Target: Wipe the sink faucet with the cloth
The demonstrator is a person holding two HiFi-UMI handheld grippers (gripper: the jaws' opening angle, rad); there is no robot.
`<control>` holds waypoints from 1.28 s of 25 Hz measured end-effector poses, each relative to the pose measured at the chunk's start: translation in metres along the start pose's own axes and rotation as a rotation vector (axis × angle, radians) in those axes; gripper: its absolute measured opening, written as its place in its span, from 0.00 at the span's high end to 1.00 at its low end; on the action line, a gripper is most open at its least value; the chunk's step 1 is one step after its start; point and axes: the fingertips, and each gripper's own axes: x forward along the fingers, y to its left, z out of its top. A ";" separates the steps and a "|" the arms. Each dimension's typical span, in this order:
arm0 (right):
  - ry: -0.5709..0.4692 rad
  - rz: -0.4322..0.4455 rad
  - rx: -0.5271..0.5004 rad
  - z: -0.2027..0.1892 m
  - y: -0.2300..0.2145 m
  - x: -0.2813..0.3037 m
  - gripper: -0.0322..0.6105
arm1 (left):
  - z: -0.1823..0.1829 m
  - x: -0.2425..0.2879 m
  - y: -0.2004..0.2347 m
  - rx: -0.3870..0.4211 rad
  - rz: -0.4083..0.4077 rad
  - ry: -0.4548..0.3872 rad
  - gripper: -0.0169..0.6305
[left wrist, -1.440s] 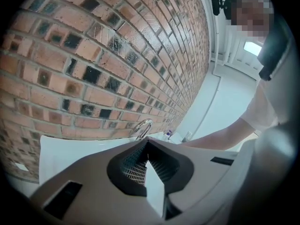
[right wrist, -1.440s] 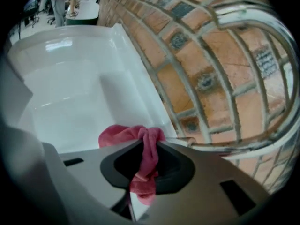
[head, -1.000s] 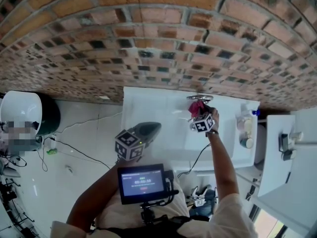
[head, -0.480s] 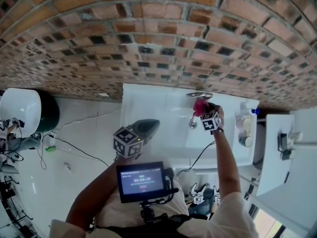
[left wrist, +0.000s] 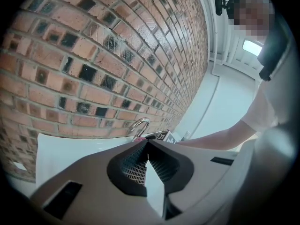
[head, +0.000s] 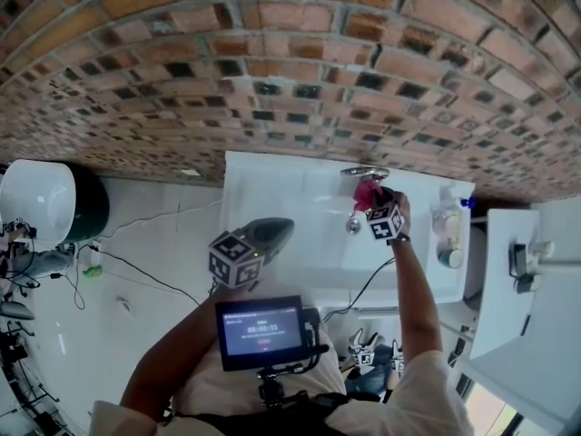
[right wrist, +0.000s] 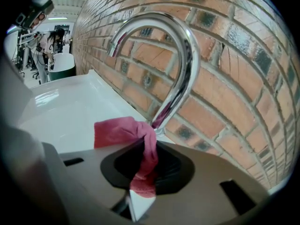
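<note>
A chrome gooseneck faucet [right wrist: 180, 55] rises from the back of the white sink [head: 290, 203] against the brick wall. My right gripper [right wrist: 149, 146] is shut on a red cloth [right wrist: 123, 131], whose bunched end presses against the lower stem of the faucet. The head view shows the cloth [head: 366, 192] just below the faucet [head: 365, 173], with the right gripper [head: 372, 203] behind it. My left gripper [head: 280, 231] hovers over the sink's left part, jaws shut with nothing in them. From the left gripper [left wrist: 147, 145] view, the faucet [left wrist: 139, 124] is small and far ahead.
Bottles [head: 450, 221] stand on the sink's right ledge. A second white unit [head: 508, 316] lies further right. A round white basin [head: 36, 200] and cables [head: 136, 271] are on the floor at left. A small screen [head: 263, 332] hangs at the person's chest.
The right gripper with the cloth has shifted a little right and closer to the faucet stem over the last second. The left gripper has hardly moved.
</note>
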 end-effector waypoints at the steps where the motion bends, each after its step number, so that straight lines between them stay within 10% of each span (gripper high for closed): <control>1: 0.013 -0.006 0.003 0.000 -0.002 0.000 0.82 | 0.000 0.000 -0.001 -0.001 -0.001 0.002 0.99; 7: 0.114 0.013 0.117 0.003 -0.019 -0.002 0.82 | -0.001 0.000 -0.003 -0.002 -0.004 0.012 0.99; 12: 0.378 0.228 0.404 -0.023 -0.024 -0.002 0.83 | -0.005 0.002 -0.002 -0.005 -0.001 0.024 0.99; 20: 0.373 0.432 0.666 -0.023 -0.038 0.028 0.83 | -0.007 0.006 0.004 -0.013 0.011 0.033 0.99; 27: 0.444 0.446 0.910 -0.075 -0.036 0.064 0.83 | -0.012 0.016 0.010 -0.030 0.023 0.048 0.99; 32: 0.305 0.369 1.105 -0.081 -0.051 0.071 0.83 | -0.015 0.016 0.016 -0.033 0.036 0.055 0.99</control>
